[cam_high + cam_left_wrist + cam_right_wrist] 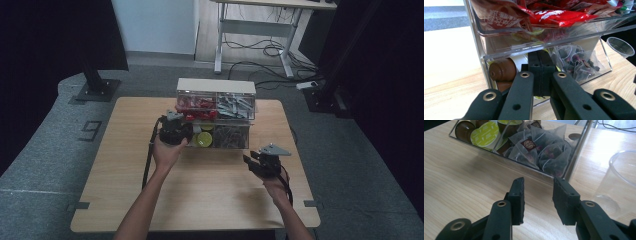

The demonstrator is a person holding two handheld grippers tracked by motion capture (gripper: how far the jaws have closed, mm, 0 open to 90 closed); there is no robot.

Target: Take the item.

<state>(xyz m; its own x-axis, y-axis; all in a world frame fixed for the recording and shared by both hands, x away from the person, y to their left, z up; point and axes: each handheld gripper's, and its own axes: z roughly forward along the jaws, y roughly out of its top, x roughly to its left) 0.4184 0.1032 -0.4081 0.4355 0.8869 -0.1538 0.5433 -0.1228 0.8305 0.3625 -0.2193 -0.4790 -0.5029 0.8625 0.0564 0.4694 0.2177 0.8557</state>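
Nearest to us in the right gripper view, our right gripper hangs over bare wood with its two black jaws apart and nothing between them, released; no earlier look tells us more. Just beyond its tips lies the clear lower drawer, pulled out of the organiser, with a heap of gauzy tea bags in its near section; we cannot count them exactly. Behind a divider we see coffee capsules, one with a light green lid and at least two brown ones. One clear plastic cup stands just beside the drawer's corner. In the left gripper view, our left gripper is clenched, its two jaws pressed together at the front edge of that drawer, just under the upper drawer full of red sachets; whether the pads pinch the drawer's lip we cannot tell. From the high view, the one two-tier organiser sits at the far middle of the table, the left gripper touching its lower left front, the right gripper well apart to the right.
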